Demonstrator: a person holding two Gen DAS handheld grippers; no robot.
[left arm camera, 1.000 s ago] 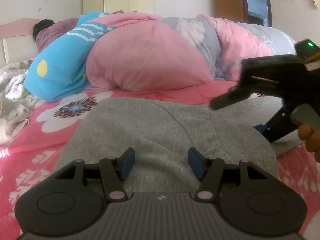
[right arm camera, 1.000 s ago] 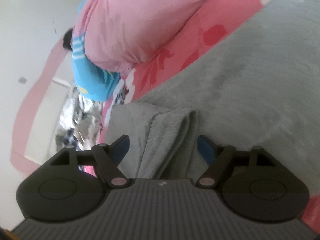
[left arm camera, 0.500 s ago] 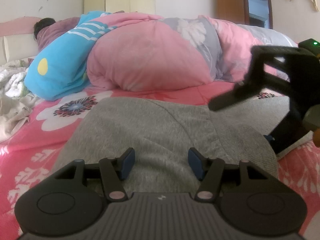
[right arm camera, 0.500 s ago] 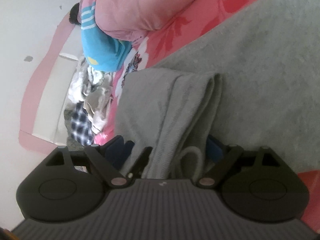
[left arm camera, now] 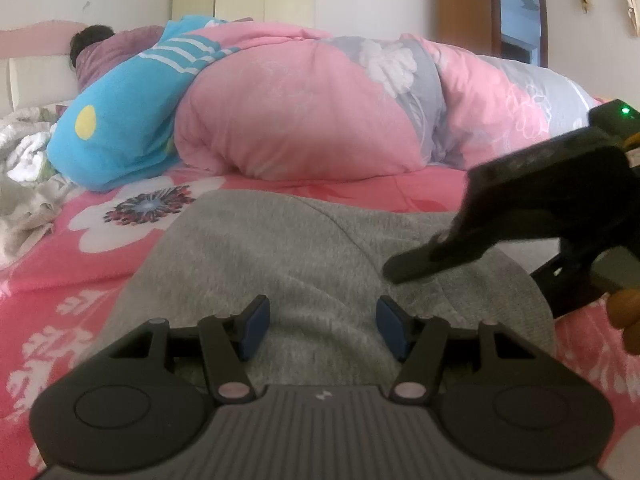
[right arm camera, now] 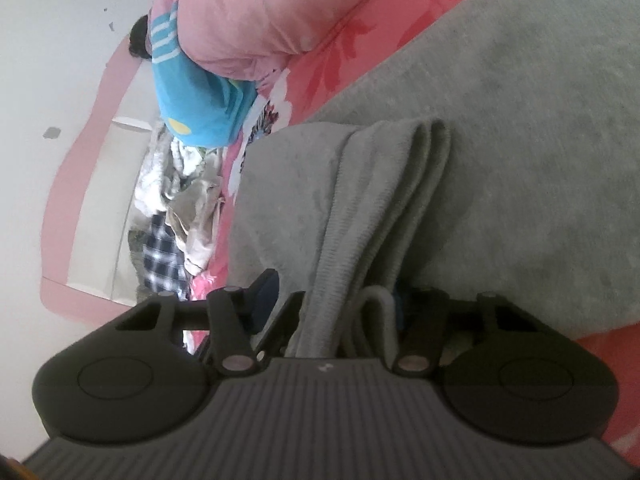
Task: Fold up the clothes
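The grey garment (left arm camera: 280, 264) lies spread on the bed's pink floral sheet (left arm camera: 60, 264), near the camera, flat so it can be folded. The right gripper (right arm camera: 336, 300) has just been closing, and its jaws now clamp a bunched ribbed edge, probably to lift it over. The left gripper (left arm camera: 320, 328) rests on the near cloth with jaws apart, likely steadying it. A pink quilt (left arm camera: 304, 116) is heaped at the far side.

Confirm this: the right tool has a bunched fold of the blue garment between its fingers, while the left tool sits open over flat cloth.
One thing is wrong: the garment is grey, not blue. The right wrist view shows the right tool closing around a bunched fold of the grey garment. The left tool does sit open over flat grey cloth, as the left wrist view shows.
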